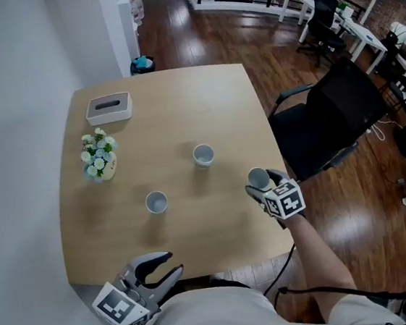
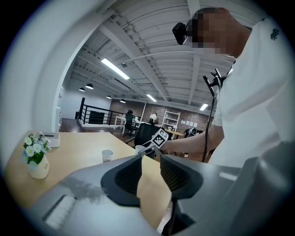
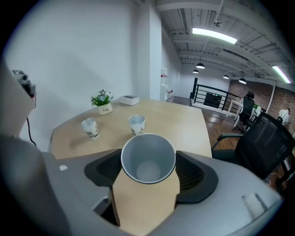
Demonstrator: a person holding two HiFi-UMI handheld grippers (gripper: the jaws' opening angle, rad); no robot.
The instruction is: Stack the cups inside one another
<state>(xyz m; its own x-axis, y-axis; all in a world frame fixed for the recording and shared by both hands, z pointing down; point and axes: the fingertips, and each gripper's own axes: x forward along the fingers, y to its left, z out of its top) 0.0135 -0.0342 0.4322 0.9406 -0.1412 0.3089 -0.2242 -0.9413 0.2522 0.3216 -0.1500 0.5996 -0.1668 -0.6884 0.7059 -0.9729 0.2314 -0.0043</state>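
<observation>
Cup (image 3: 148, 159), white and mouth-up, sits pinched between the right gripper's (image 3: 148, 179) fingers (image 3: 190, 174). Spread with nothing between them, the left gripper's (image 1: 165, 266) fingers (image 2: 127, 176) hang at the table's (image 1: 182, 109) near edge. Ahead of the right fingers stand a nearer cup (image 1: 156, 201) and a farther cup (image 1: 203, 154), apart.

Your left gripper (image 1: 172, 263) sits low, pulled in close to you, jaws apart with nothing between them. Your right arm (image 1: 315, 247) is stretched forward, and the right gripper (image 1: 263, 188) is clamped on a cup (image 3: 148, 159) either side.
</observation>
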